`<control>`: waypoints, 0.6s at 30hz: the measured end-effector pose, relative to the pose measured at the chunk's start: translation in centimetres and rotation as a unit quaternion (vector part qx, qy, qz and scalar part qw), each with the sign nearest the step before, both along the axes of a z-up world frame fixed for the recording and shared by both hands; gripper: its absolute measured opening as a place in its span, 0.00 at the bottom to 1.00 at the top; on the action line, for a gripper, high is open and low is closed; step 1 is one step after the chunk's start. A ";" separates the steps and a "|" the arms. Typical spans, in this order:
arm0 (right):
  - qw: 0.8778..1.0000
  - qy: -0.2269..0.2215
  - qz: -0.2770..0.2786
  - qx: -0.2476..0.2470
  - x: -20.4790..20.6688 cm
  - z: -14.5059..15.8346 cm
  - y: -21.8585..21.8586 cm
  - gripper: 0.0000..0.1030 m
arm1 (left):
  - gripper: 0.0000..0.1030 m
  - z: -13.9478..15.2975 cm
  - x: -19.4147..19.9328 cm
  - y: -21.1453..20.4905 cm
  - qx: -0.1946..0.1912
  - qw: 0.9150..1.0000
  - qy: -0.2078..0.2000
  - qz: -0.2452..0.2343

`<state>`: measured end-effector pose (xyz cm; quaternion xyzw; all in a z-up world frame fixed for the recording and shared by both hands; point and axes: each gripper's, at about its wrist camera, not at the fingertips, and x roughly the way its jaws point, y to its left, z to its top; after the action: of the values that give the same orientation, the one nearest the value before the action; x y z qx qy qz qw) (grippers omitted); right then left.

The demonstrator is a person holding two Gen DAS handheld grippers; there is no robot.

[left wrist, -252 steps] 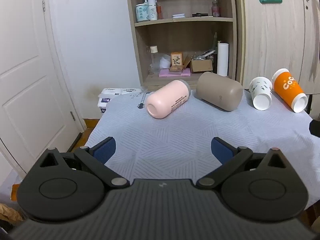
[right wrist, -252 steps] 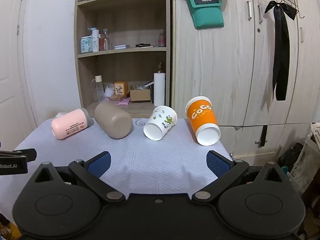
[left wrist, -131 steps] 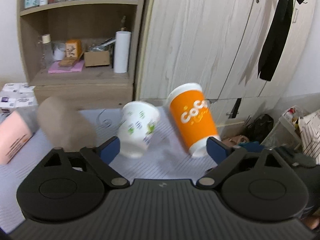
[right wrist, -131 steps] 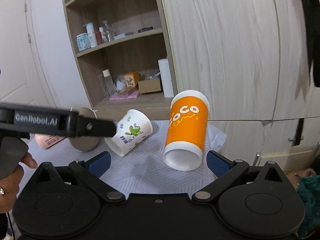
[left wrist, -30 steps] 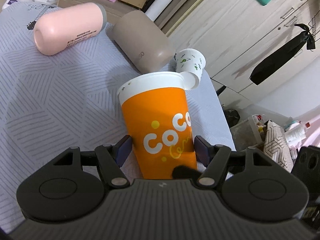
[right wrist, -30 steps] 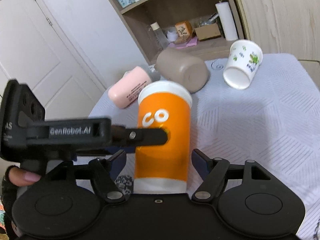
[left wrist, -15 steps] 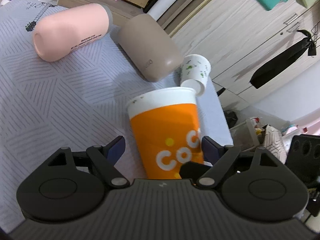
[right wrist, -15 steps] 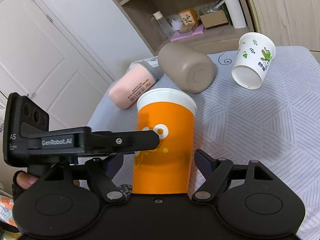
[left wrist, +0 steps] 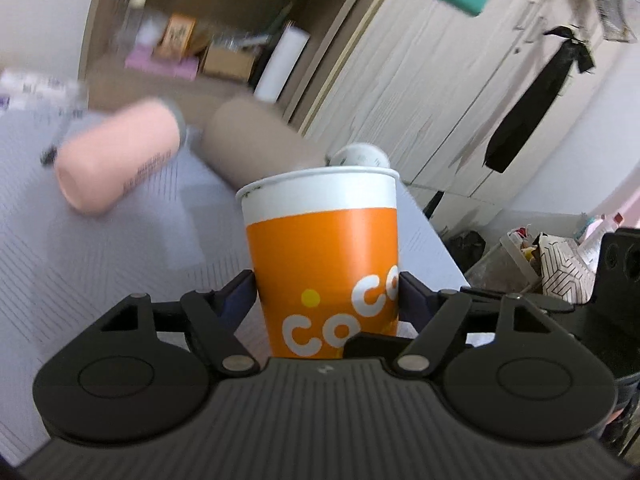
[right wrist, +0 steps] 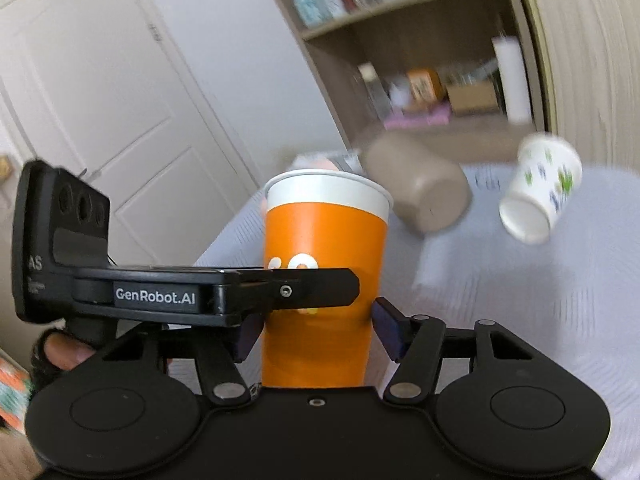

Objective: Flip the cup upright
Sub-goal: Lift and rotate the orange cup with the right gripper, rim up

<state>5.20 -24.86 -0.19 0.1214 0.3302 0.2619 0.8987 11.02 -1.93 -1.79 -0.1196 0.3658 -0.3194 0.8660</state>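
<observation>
The orange paper cup [left wrist: 324, 264] with a white rim stands upright, mouth up, between both grippers. In the left wrist view my left gripper [left wrist: 326, 298] has its blue pads against the cup's two sides. In the right wrist view the cup [right wrist: 324, 280] sits between the pads of my right gripper [right wrist: 318, 330], which also press its sides. The left gripper's finger [right wrist: 280, 292] crosses the cup's front there. The cup's base is hidden behind the gripper bodies.
On the grey patterned tablecloth [left wrist: 100, 248] lie a pink cup [left wrist: 116, 156], a taupe cup [right wrist: 420, 188] and a small white printed cup [right wrist: 536, 196], all on their sides. A shelf unit and wardrobe doors stand behind. The table's right edge is close.
The left gripper has closed from slightly open back onto the cup. Both views have tilted up and blurred, so both grippers are moving with the cup.
</observation>
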 end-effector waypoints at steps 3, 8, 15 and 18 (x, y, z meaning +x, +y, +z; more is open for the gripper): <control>0.999 -0.040 0.006 -0.027 -1.0 0.4 0.8 0.63 | 0.73 0.7 -0.9 0.2 0.008 0.999 -0.035 -0.001; 0.991 -0.107 0.011 -0.074 -2.2 0.5 2.0 0.63 | 0.73 1.4 -1.4 0.8 0.007 0.998 -0.070 -0.001; 0.982 -0.150 0.004 -0.114 -3.3 -0.2 2.9 0.64 | 0.73 1.9 -2.3 0.4 0.042 0.992 -0.113 -0.027; 0.979 -0.155 -0.014 -0.133 -3.3 -0.7 3.5 0.64 | 0.72 1.7 -2.7 -0.2 0.056 0.989 -0.134 -0.033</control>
<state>1.94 -21.36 -0.85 -0.0372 0.2168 0.2188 0.9507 8.28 -2.18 -0.13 -0.0147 0.2677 -0.3397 0.9015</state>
